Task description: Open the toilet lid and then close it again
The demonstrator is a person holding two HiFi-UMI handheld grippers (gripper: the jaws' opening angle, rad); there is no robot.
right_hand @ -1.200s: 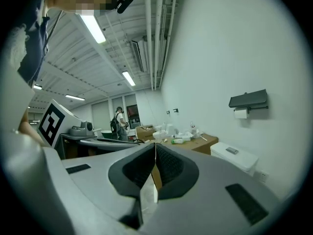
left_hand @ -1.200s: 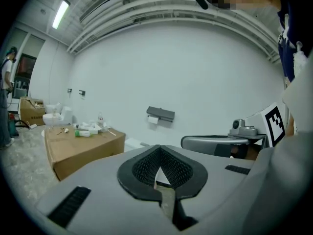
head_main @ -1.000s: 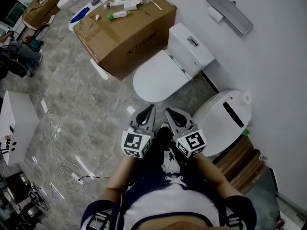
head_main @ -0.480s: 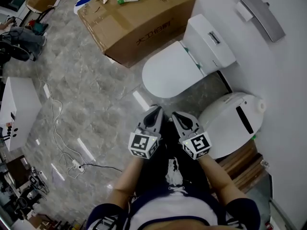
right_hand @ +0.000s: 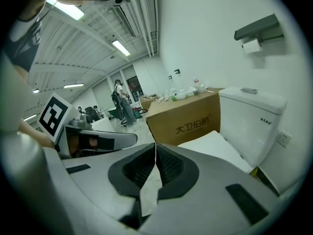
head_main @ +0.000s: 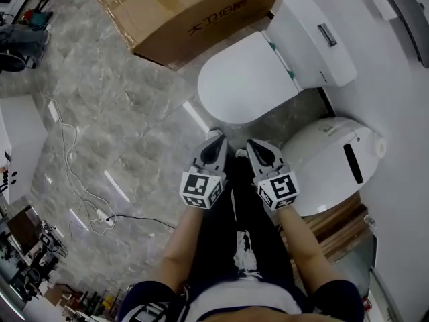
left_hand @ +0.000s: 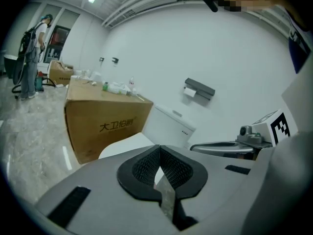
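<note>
1. Two tongs, the left tongs point(head_main: 214, 139) and the right tongs point(head_main: 254, 145), are held side by side above the grey marble floor point(head_main: 114, 113). Each has its jaws pressed together with nothing between them. The left gripper view point(left_hand: 158, 148) and the right gripper view point(right_hand: 155, 146) both show the ribbed pads meeting at the tips.
2. Clearances: a bare strip of floor separates the tong tips from the front rim of the toilet. A cardboard box point(head_main: 194, 5) stands close beside the bowl on the head view's left. A white domed bin point(head_main: 335, 163) with a dark slot sits just beside the right tongs, against the wall point(head_main: 402, 99). A cable point(head_main: 80, 200) lies on the floor, well apart to the left.
3. Toilet lid point(head_main: 244, 79): white, smooth and oval. It lies flat on the bowl, closed. Its hinge end meets the white tank point(head_main: 318, 39), which carries a flush button on top.
4. Position: the lid lies ahead of both tongs, its front edge near their tips but apart from them. Neither pair touches it, and both point toward that front edge.
</note>
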